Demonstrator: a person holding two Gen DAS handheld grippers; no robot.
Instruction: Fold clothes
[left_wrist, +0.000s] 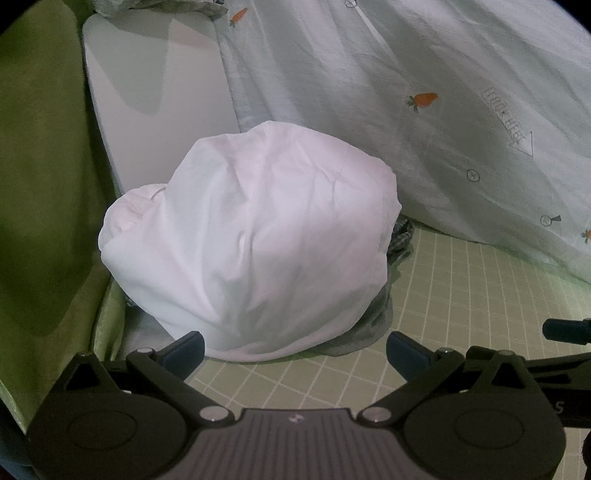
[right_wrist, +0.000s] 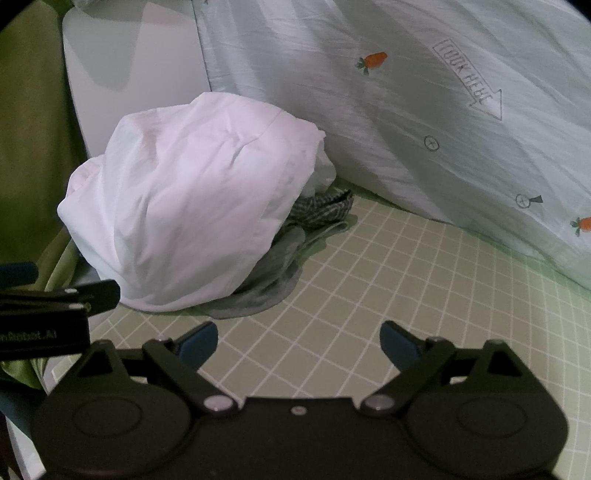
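From my left wrist camera I see the left gripper (left_wrist: 295, 350) with its jaws spread wide and nothing between them, its blue-padded fingertips (left_wrist: 186, 349) low over the green grid mat (left_wrist: 461, 306). Just ahead of it sits the pile of clothes: a white garment (left_wrist: 255, 243) is draped over the top in a rounded heap, and its lower hem lies close in front of the left fingertip. Under the white garment's right edge I can make out a grey garment (left_wrist: 364, 338) spilling onto the mat, and behind that a small bit of checked fabric (left_wrist: 402, 230). My right wrist camera shows the right gripper (right_wrist: 297, 341) also gaping wide and empty over the bare mat, to the right of the pile and apart from it; the left gripper's body shows at that view's left edge, just beside the heap. From this side the grey garment and the checked fabric are clearer, tucked beneath the white one. Behind the pile a pale sheet (right_wrist: 424, 122) printed with carrots and a "look here" arrow rises like a backdrop. A white panel (left_wrist: 155, 92) stands to the pile's back left, with green cloth (left_wrist: 40, 155) beyond it.
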